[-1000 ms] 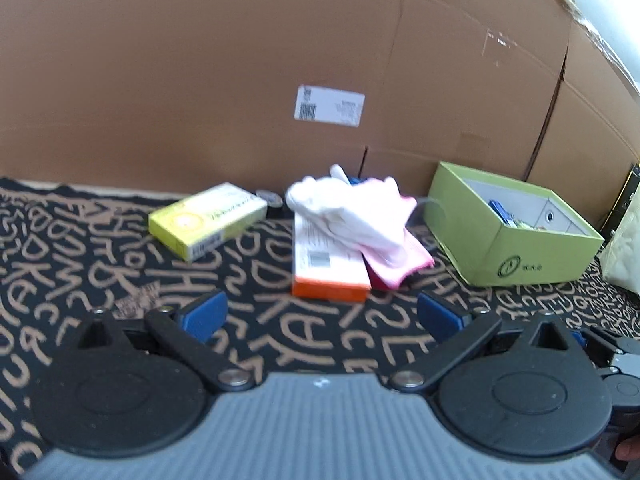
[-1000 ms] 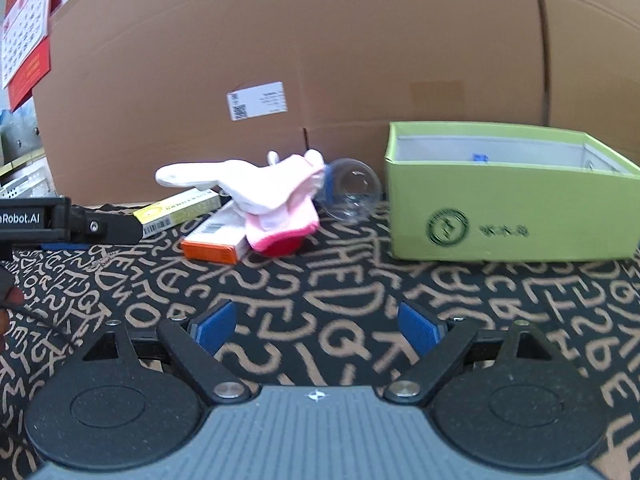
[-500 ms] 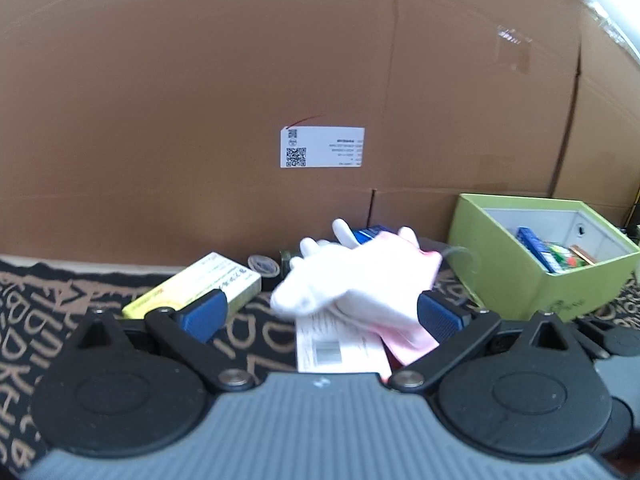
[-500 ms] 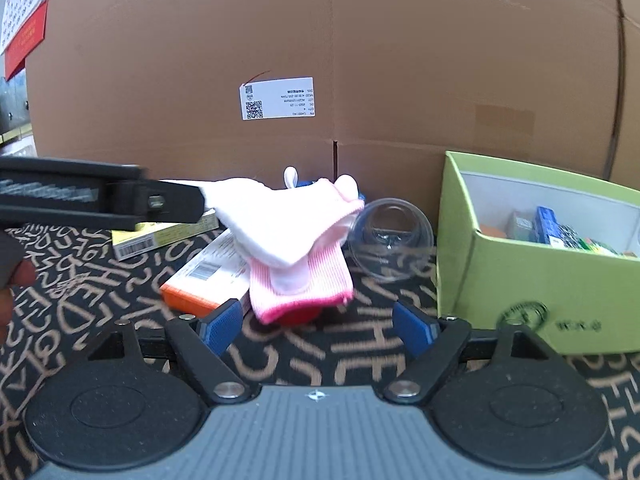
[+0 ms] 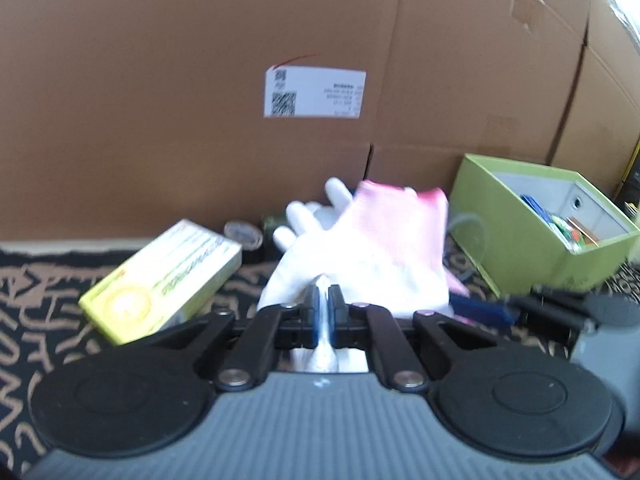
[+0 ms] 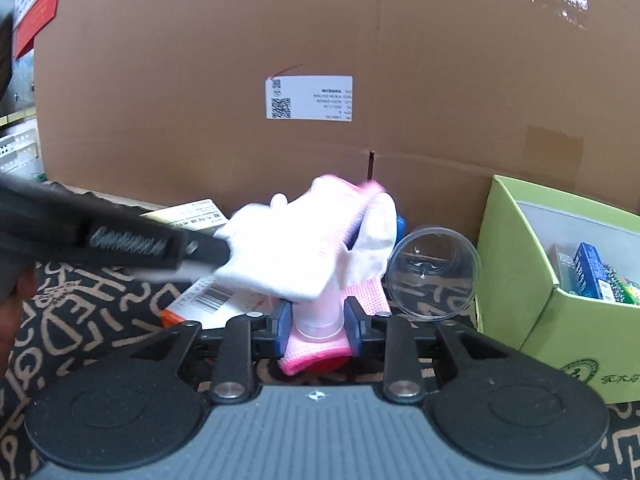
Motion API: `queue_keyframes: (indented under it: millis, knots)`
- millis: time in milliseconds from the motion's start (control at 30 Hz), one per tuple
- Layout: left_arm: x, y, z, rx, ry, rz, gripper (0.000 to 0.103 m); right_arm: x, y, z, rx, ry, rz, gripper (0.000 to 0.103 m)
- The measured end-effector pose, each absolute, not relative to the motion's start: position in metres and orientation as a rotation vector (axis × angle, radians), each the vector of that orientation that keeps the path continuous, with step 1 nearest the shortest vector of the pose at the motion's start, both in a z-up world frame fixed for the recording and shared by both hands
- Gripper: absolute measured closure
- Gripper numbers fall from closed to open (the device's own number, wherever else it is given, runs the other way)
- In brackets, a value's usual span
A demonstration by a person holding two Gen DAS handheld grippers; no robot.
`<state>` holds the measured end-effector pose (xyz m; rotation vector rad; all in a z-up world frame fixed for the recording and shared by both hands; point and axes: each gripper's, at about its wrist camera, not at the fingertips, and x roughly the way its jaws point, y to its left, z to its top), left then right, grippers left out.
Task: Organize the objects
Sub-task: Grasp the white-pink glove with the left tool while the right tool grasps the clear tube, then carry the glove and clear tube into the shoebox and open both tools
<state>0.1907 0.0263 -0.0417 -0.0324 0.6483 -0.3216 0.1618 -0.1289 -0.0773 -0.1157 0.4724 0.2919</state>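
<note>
While the yellow-green carton point(image 5: 168, 280) lies at left on the table point(image 5: 36, 300), your left gripper point(image 5: 324, 300) pinches the white glove point(image 5: 360, 264) at frame centre; your right gripper point(image 6: 316, 320) clasps the pink-cuffed glove point(image 6: 320, 344), and the green box point(image 6: 560, 320) sits right.

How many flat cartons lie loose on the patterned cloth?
2: a yellow-green carton left of the gloves, and an orange-edged carton under them. More may be hidden beneath.
</note>
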Motion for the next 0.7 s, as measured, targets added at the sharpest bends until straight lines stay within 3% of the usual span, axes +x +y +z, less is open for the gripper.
queue_keyframes:
  millis: [467, 533, 600, 633, 700]
  knots:
    - [0.086, 0.09, -0.05, 0.067, 0.714, -0.316, 0.096, 0.042, -0.168, -0.066, -0.087, 0.53, 0.362, 0.072]
    - [0.073, 0.088, -0.047, 0.091, 0.685, -0.36, 0.088, 0.026, -0.173, -0.071, -0.086, 0.562, 0.375, 0.072]
    - [0.064, 0.083, -0.041, 0.128, 0.649, -0.382, 0.046, 0.016, -0.176, -0.076, -0.091, 0.582, 0.376, 0.072]
    - [0.06, 0.079, -0.039, 0.153, 0.619, -0.374, 0.038, 0.012, -0.177, -0.078, -0.093, 0.588, 0.373, 0.072]
    - [0.057, 0.071, -0.033, 0.208, 0.56, -0.361, 0.035, 0.009, -0.178, -0.079, -0.087, 0.581, 0.359, 0.071]
